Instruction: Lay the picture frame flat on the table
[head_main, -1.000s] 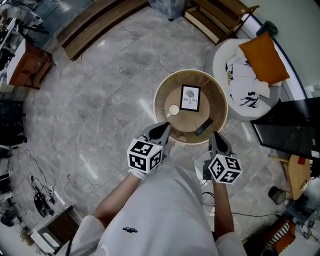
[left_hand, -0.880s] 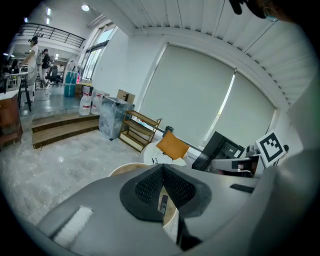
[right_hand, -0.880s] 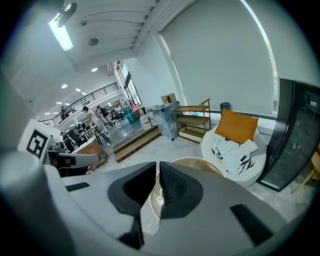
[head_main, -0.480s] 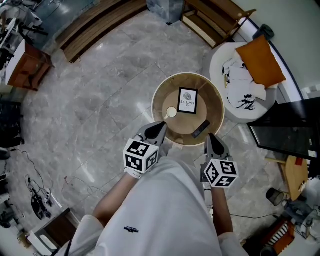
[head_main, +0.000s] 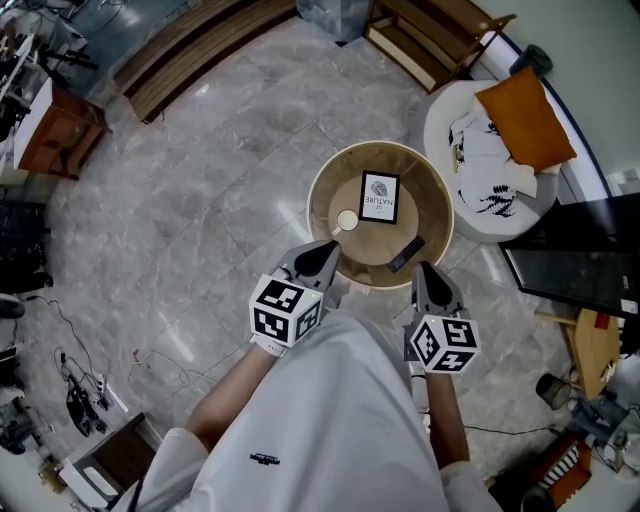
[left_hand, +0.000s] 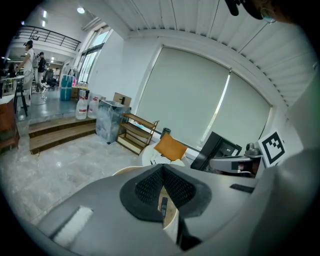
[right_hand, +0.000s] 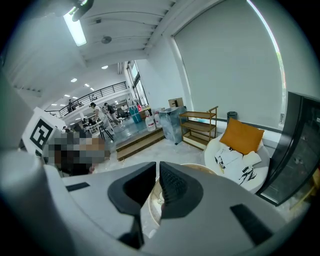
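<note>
Black-edged with a white printed face, the picture frame (head_main: 379, 196) is seen on the round wooden table (head_main: 428, 205), well ahead of both pairs of jaws and roughly midway between their lines. Whether it stands, leans or lies flat cannot be told from the steep head view.

A small white round object (head_main: 347, 220) is set just beside the frame's near left corner, on the side of the left jaws. A dark bar-shaped object (head_main: 405, 254) lies nearer the table's front edge, between the frame and the right jaws. It is also caught in the left gripper view through the wedge of space behind the closed tips.

The left gripper (head_main: 322, 256) is held at the table's near rim. Its jaws are brought together at the tips and nothing is gripped between them. The right gripper (head_main: 428, 275) is held just short of the rim. Its jaws are all but together, with only a thin slit left between the pads, and nothing is held in it. Neither gripper is in touch with the frame.

Past the table, off to the right of the right jaws, a white round seat (head_main: 480, 170) is seen with an orange cushion (head_main: 525, 115) on it. A wooden shelf (head_main: 430, 35) stands further ahead. A dark screen (head_main: 580, 260) lies at the far right. Grey marble floor (head_main: 200, 200) surrounds the table.
</note>
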